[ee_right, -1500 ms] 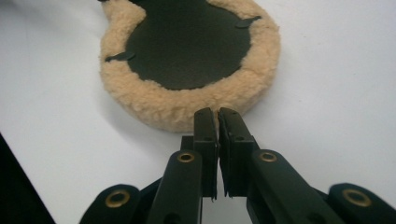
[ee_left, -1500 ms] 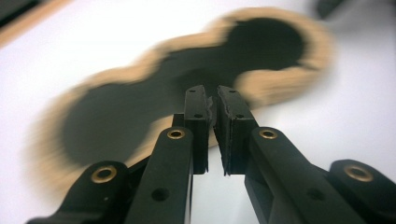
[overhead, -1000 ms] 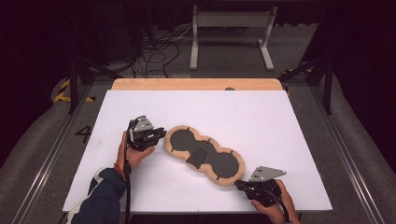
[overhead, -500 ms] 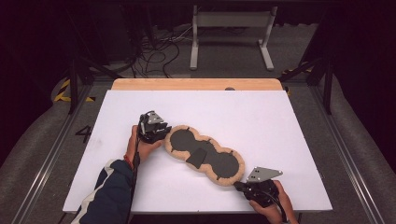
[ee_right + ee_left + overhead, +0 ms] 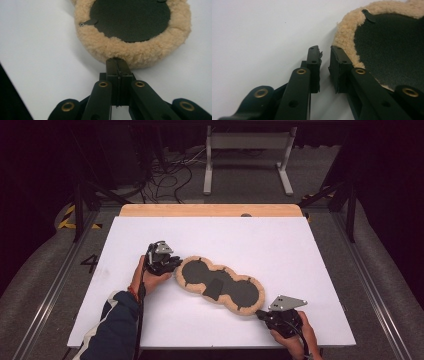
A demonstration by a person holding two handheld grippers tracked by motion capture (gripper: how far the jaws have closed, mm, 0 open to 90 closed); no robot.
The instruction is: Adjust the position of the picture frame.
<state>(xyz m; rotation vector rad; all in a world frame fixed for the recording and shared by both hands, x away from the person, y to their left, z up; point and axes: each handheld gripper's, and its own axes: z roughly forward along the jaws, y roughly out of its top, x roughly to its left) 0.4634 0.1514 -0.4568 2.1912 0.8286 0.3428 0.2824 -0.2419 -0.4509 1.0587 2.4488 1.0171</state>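
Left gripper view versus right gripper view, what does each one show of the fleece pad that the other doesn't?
The left gripper view shows the left gripper with a narrow gap between its jaws, nothing in it, beside the fleece pad.

The right gripper view shows the right gripper with jaws together, tips at the fleece rim; whether they pinch it is unclear.

Both show tan fleece around a dark panel, a small black tab and the white table.
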